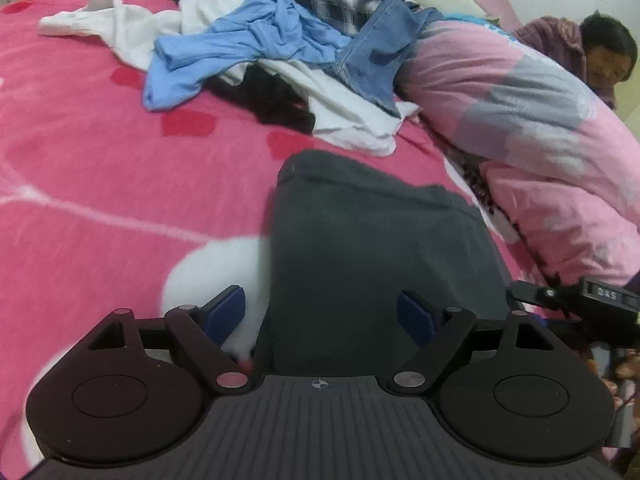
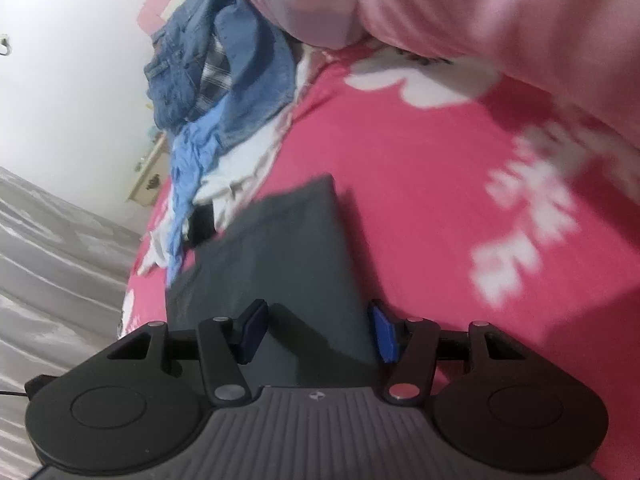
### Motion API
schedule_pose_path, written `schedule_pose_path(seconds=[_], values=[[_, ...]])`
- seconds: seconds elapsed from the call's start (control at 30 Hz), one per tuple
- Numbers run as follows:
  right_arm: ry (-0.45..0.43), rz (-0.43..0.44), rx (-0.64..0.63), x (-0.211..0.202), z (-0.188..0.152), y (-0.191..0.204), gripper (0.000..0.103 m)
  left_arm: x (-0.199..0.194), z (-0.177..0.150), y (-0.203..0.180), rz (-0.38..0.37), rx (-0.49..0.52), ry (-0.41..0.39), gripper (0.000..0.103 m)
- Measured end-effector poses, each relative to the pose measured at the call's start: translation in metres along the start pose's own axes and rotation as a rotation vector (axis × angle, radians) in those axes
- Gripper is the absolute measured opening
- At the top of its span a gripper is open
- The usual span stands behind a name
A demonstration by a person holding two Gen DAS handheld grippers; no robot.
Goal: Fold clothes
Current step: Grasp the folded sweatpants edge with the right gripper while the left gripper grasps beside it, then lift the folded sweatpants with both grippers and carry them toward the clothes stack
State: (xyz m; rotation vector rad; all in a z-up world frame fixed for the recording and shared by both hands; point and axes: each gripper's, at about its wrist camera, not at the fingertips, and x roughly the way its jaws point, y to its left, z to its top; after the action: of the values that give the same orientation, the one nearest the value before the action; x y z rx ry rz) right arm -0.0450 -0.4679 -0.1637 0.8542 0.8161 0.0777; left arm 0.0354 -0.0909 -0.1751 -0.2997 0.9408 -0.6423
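Note:
A dark grey folded garment (image 1: 372, 256) lies flat on the pink bed cover (image 1: 100, 168). My left gripper (image 1: 322, 314) is open just above its near edge, with the jaws spread wide and nothing between them. In the right wrist view the same grey garment (image 2: 280, 256) lies under my right gripper (image 2: 318, 330), which is also open and empty over its near end. A pile of unfolded clothes (image 1: 280, 40) lies beyond: a light blue shirt, jeans, white items, a plaid piece. The pile shows in the right wrist view (image 2: 216, 92) too.
A pink and grey quilt (image 1: 520, 128) is bunched along the right side of the bed. A person (image 1: 600, 52) sits behind it. The other gripper's body (image 1: 592, 304) shows at the right edge. A grey floor (image 2: 52, 260) and a small cabinet (image 2: 148, 176) lie past the bed.

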Motion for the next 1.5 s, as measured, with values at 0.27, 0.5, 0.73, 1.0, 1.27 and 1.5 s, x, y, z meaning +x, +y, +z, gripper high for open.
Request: schedule_pose_path(seconds=[0.27, 0.5, 0.73, 1.0, 1.27, 1.5], values=[[0.037, 0.141, 0.023, 0.033, 0.021, 0.0, 0.059, 0.018, 0.015, 0.012, -0.07, -0.108, -0.021, 0.07], [0.134, 0.201, -0.02, 0.034, 0.012, 0.002, 0.051, 0.027, 0.019, 0.019, -0.159, -0.169, 0.021, 0.059], [0.138, 0.209, -0.016, 0.053, 0.024, 0.007, 0.024, 0.034, 0.021, 0.019, -0.187, -0.2, 0.04, 0.036], [0.092, 0.199, -0.141, 0.031, 0.018, 0.044, 0.013, 0.014, 0.019, 0.005, -0.16, -0.203, -0.023, 0.011], [0.039, 0.228, -0.217, -0.016, 0.008, 0.086, 0.013, -0.045, 0.019, -0.018, -0.158, -0.187, -0.119, 0.01], [0.008, 0.303, -0.291, -0.045, -0.003, 0.143, 0.013, -0.117, 0.016, -0.033, -0.122, -0.185, -0.257, 0.009]])
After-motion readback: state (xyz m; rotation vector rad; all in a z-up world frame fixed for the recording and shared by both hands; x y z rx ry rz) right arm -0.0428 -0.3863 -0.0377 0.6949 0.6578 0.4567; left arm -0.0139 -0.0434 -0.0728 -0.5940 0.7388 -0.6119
